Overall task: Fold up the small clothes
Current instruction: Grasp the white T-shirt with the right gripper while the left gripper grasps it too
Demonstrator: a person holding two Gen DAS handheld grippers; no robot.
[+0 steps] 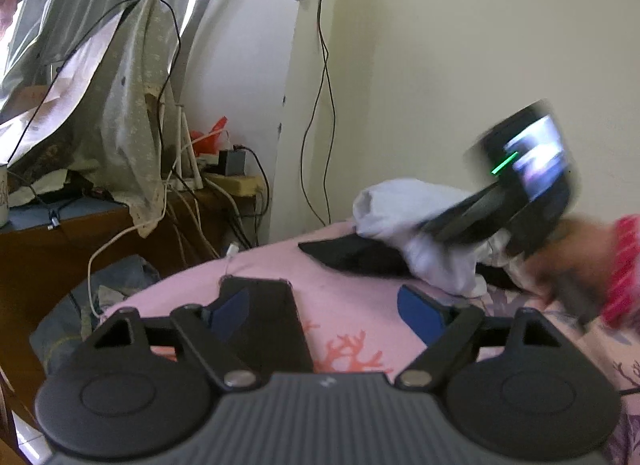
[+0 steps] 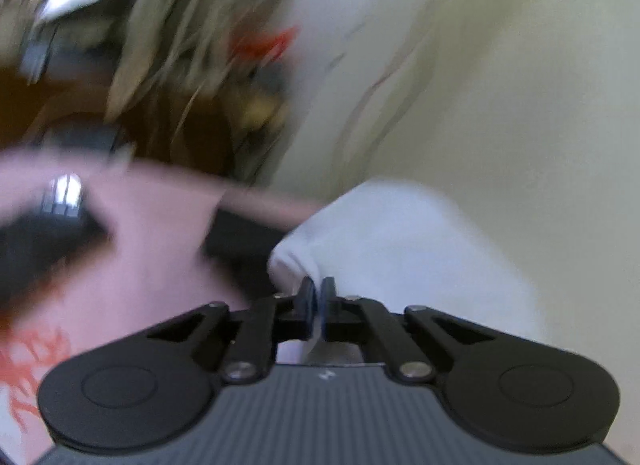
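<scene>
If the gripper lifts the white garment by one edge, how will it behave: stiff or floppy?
Probably floppy: the white garment already bunches and drapes in soft folds where the right gripper pinches it. It looks light, since a small pinch seems to raise it. The hanging part may drag over the black garment on the pink sheet.

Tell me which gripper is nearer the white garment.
Right. The right gripper is shut on the white garment; the left gripper stands open over the pink sheet, short of it.

One white garment (image 1: 432,253), one black garment (image 1: 356,255), perhaps more; two claws (image 1: 324,305).
</scene>
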